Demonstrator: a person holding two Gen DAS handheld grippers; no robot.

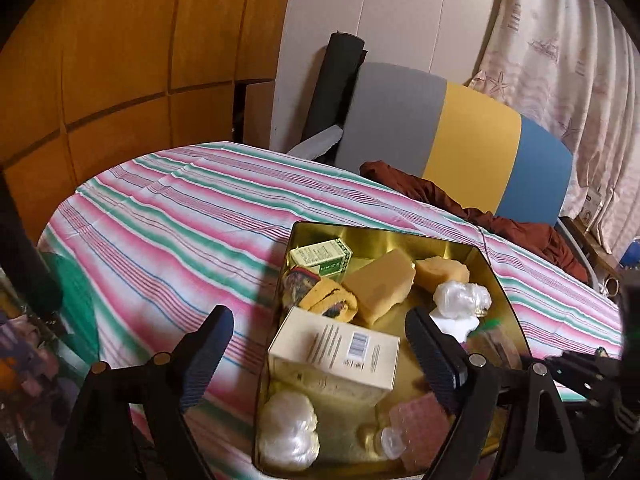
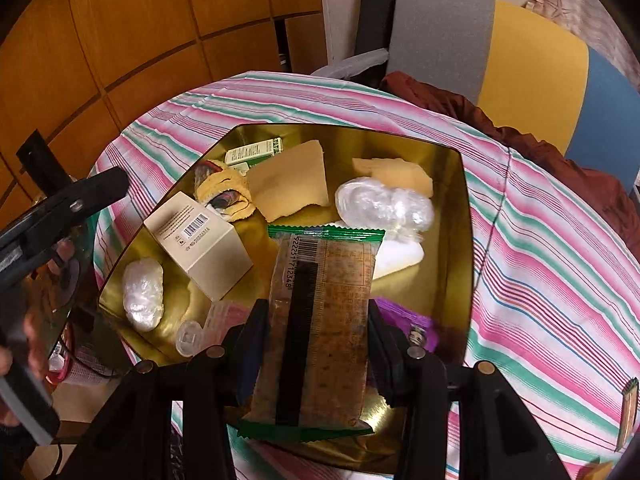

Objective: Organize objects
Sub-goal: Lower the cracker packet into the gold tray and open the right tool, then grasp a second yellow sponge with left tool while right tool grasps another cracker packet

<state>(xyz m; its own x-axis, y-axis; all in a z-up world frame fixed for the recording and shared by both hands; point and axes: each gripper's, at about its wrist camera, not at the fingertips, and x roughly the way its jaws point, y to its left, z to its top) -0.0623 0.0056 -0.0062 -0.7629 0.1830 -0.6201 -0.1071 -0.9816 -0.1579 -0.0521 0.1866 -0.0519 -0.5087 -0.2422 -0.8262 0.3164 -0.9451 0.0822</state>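
A gold tin tray (image 2: 464, 216) sits on the striped tablecloth and holds several items: a cream carton (image 2: 200, 240), yellow sponges (image 2: 290, 186), a green box (image 2: 254, 152), a rolled cloth (image 2: 224, 196) and clear plastic bundles (image 2: 380, 204). My right gripper (image 2: 314, 344) is shut on a green-edged snack packet (image 2: 320, 328), holding it above the tray's near side. My left gripper (image 1: 320, 344) is open and empty over the tray's near left, its fingers either side of the cream carton (image 1: 336, 352). The tray (image 1: 496, 268) also shows in the left wrist view.
A grey, yellow and blue chair (image 1: 452, 132) stands behind the table with a brown cloth (image 1: 480, 212) on it. A wooden wall (image 1: 120, 52) is at the left, curtains (image 1: 560, 52) at the right. A purple packet (image 2: 404, 320) lies in the tray's near right corner.
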